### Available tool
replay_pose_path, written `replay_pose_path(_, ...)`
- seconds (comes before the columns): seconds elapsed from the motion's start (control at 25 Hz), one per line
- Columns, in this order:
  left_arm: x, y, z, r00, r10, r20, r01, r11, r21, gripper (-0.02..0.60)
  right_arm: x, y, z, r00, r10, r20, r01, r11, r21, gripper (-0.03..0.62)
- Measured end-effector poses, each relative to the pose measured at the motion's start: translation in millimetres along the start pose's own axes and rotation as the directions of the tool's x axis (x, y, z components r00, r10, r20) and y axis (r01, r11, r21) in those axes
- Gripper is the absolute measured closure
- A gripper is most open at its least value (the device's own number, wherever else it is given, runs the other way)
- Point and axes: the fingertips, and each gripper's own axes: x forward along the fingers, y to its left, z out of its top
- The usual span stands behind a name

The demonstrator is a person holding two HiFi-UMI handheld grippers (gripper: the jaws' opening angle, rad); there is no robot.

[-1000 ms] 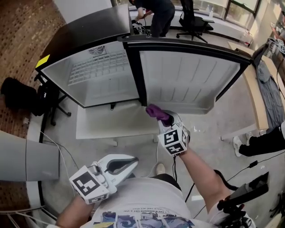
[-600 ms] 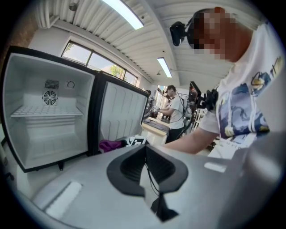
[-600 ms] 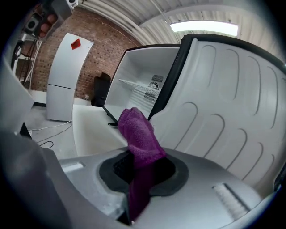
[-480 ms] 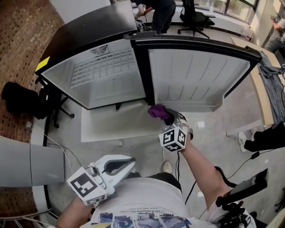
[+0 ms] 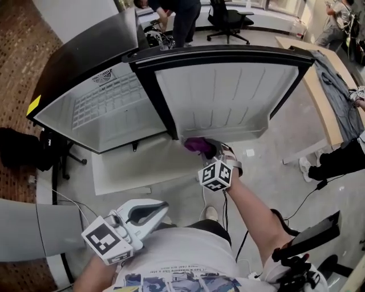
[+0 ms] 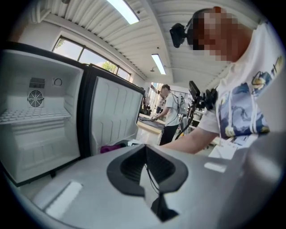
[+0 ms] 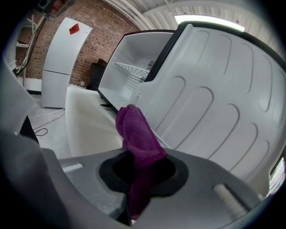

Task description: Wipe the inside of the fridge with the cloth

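The small black fridge (image 5: 85,57) stands open, its white inside (image 5: 111,111) with a wire shelf showing in the head view. Its door (image 5: 222,97) is swung wide, ribbed white liner toward me. My right gripper (image 5: 207,150) is shut on a purple cloth (image 5: 196,144), which sits at the door's lower edge close to the hinge side. In the right gripper view the cloth (image 7: 136,134) bunches up out of the jaws, just in front of the door liner (image 7: 214,94). My left gripper (image 5: 162,207) is shut and empty, low near my body, pointing at the fridge (image 6: 40,120).
A white panel (image 5: 131,165) lies on the floor under the fridge. A black bag (image 5: 17,147) and a grey rounded object (image 5: 28,228) sit at the left. Cables cross the floor. A person (image 5: 177,17) and an office chair (image 5: 228,17) are behind; a wooden table (image 5: 316,85) stands right.
The head view has swung, so the fridge sits further left. My right gripper stays shut on the cloth at the door's lower edge. The left gripper has hardly moved.
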Motion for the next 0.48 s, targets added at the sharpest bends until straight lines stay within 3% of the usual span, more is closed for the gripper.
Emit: replay_pose_path(0.48, 43, -10, 18, 0.998, -0.067, -0.018, 0.068, 0.997, 0.028, 0.575, -19, -48, -46, 0.997, -0.054, -0.056, 0.057, 0.997, 0.045, 0.542)
